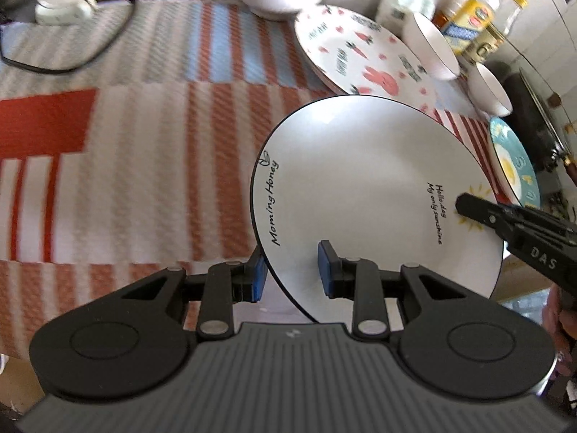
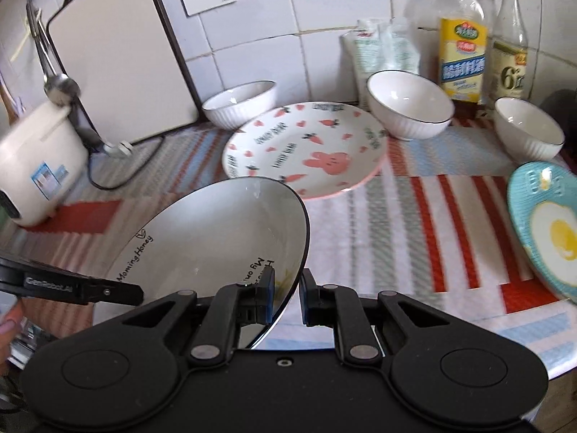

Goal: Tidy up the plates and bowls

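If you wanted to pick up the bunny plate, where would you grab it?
Grip the bunny plate at its near rim, the pink edge facing the camera in the right wrist view, coming in low from the front. It lies flat on the striped cloth, so only the raised rim gives fingers something to pinch. Bowls crowd the far side, so the near edge is probably easiest.

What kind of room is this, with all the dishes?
Most likely a home kitchen. There is a tiled wall with a socket, a rice cooker on the striped tablecloth, and oil and vinegar bottles standing beside the bowls and plates.
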A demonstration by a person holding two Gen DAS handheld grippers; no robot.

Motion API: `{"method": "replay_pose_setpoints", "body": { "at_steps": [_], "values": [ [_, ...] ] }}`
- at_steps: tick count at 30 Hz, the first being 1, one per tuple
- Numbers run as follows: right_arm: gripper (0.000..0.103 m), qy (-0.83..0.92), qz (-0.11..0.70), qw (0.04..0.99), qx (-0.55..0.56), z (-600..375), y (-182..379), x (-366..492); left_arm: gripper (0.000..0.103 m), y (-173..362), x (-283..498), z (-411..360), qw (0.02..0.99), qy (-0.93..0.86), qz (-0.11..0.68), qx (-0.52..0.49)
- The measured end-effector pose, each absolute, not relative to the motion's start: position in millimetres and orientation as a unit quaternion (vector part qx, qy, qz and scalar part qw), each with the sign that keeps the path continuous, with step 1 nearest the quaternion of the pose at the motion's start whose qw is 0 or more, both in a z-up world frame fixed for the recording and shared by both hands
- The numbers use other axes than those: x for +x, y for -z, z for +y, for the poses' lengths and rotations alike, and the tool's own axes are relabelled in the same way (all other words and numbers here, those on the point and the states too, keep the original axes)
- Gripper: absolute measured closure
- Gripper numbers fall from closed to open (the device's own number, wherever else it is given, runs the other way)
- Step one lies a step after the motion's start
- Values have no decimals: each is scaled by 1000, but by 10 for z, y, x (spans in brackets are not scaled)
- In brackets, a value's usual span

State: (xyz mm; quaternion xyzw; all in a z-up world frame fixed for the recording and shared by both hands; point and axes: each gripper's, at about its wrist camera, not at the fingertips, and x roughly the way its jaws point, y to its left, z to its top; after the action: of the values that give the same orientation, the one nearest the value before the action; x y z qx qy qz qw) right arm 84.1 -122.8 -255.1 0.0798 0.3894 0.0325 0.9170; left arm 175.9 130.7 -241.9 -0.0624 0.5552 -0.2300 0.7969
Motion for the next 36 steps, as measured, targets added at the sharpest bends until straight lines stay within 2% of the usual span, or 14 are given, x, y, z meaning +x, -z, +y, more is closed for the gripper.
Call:
{"method": "replay_pose_setpoints", "body": {
  "at_steps": [8, 13, 18, 29, 31, 32, 36],
  "values": [
    [84, -44, 394, 915, 70, -1463, 2656, 788, 76, 2510, 1683, 1123, 792, 233, 560, -61],
    [80, -59, 404, 912, 33, -1467, 2705, 786, 76, 2549, 1701, 1021, 787, 230, 571, -42],
    [79, -51, 423, 902, 65, -1570, 2876, 812, 77, 2541, 1657, 933, 789, 234, 567, -11],
    [68, -45, 435, 897, 69, -1570, 2904, 832, 74, 2432, 1839, 853, 782, 217, 583, 29],
    [56, -42, 429, 898, 87, -1639, 2831, 831, 70, 2367, 1897, 893, 784, 219, 581, 15],
    [54, -40, 424, 899, 96, -1673, 2793, 824, 69, 2324, 1930, 918, 785, 219, 579, 8],
    [54, -40, 402, 907, 119, -1836, 2611, 848, 67, 2119, 2091, 981, 799, 222, 559, 1]
  ]
}}
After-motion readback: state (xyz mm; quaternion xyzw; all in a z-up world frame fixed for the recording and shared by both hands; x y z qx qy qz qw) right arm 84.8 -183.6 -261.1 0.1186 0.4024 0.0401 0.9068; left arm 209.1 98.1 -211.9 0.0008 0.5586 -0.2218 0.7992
